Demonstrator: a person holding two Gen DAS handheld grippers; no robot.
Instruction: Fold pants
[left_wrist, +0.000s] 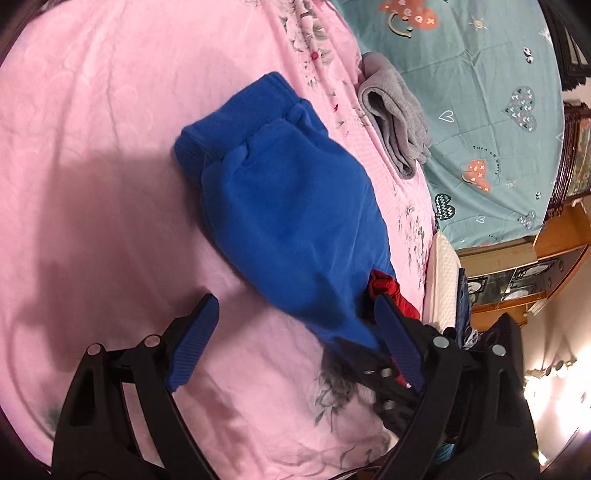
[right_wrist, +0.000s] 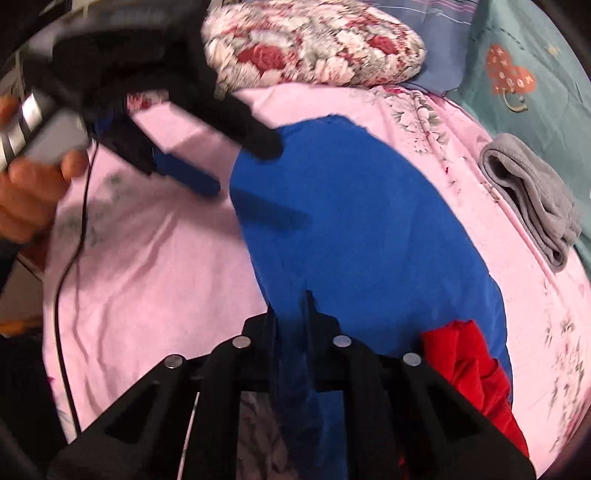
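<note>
Bed (left_wrist: 92, 110), pink sheet: open room on the sheet left of the garment; grey folded cloth (left_wrist: 399, 114) lies well right, near the teal quilt (left_wrist: 480, 92).

Blue pants (left_wrist: 288, 206) lie flat mid-sheet, ribbed waistband far from the claws. Fleece-like: judged soft, light, limp, likely to sag; best pinched at hem or waistband.

Red garment (right_wrist: 469, 365) touches the near hem.

Right claw (right_wrist: 308, 302) clamped on the pants' near edge.

Left claw (left_wrist: 295, 332) spread apart, gripping nothing.

Folded grey cloth (left_wrist: 397, 114) on pink sheet (left_wrist: 110, 110), beside teal quilt (left_wrist: 480, 92)
</note>
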